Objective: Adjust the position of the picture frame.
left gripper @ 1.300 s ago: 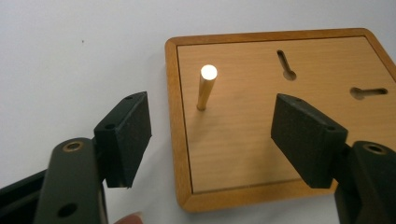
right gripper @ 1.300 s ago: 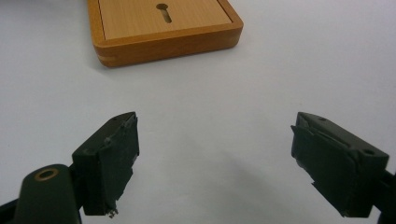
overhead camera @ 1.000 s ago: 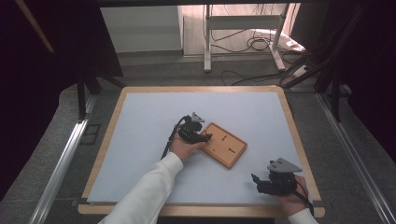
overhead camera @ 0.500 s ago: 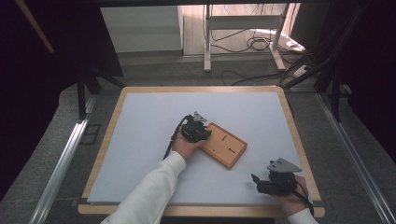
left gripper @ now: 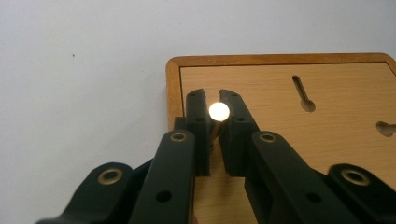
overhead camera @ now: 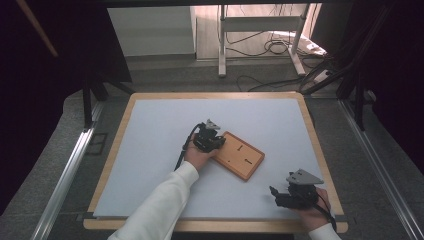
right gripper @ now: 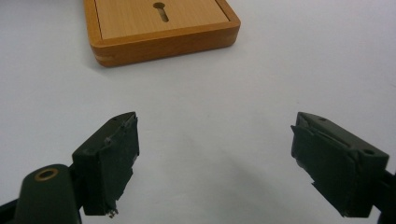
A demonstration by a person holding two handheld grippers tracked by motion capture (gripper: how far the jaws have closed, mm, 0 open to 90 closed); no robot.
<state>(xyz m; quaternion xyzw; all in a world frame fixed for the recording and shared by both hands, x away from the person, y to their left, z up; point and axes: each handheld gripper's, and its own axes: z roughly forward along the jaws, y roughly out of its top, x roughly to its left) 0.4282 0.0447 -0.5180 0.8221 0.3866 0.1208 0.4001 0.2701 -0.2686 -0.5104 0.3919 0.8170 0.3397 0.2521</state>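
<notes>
Left hand-held gripper [left gripper: 214, 100] pinches a small round-headed metal pin [left gripper: 218, 111] over the wooden keyhole board [overhead camera: 241, 155] mid-tabletop [overhead camera: 150, 130]. Pin looks light, stiff, probably slippery; hold the shank. Right hand-held gripper [right gripper: 215, 154] gapes empty.

The board [left gripper: 280, 107] is smooth wood, with a pale matt panel inside a darker, faintly glossy orange-brown frame. The bench [overhead camera: 150, 150] has a matt, pale grey-white top with a light wooden rim. The left tongs [left gripper: 214, 103] are matt black plastic with brass-coloured rivets; the right tongs [right gripper: 215, 163] have rougher, scuffed black pads.
</notes>
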